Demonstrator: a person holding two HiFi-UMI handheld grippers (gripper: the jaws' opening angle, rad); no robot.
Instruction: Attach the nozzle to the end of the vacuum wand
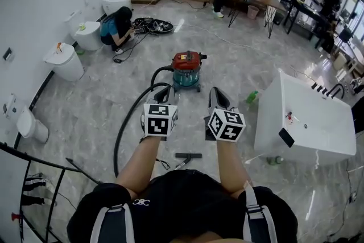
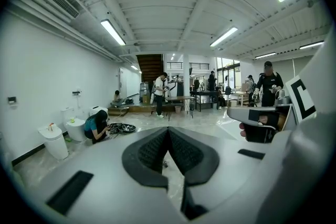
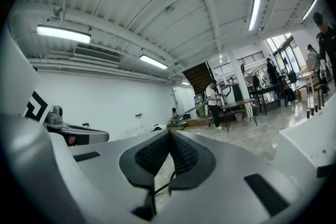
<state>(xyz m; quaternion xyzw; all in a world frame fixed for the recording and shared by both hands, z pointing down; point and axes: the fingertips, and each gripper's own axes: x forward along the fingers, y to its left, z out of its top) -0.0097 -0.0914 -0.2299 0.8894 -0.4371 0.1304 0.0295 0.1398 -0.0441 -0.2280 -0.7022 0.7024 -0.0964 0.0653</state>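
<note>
A red and teal vacuum cleaner stands on the marble floor ahead of me. Its black hose curves left and back toward my feet. A black T-shaped floor nozzle lies on the floor just in front of me, below and between my two hands. A thin dark rod lies at the lower left. My left gripper and right gripper are held side by side in the air above the nozzle, apart from it. The left gripper is shut and empty. The right gripper is shut and empty too.
A white box-like unit stands at the right, with a green bottle beside it and another bottle at its foot. White toilets line the left wall. A crouching person works by cables; others stand at the far tables.
</note>
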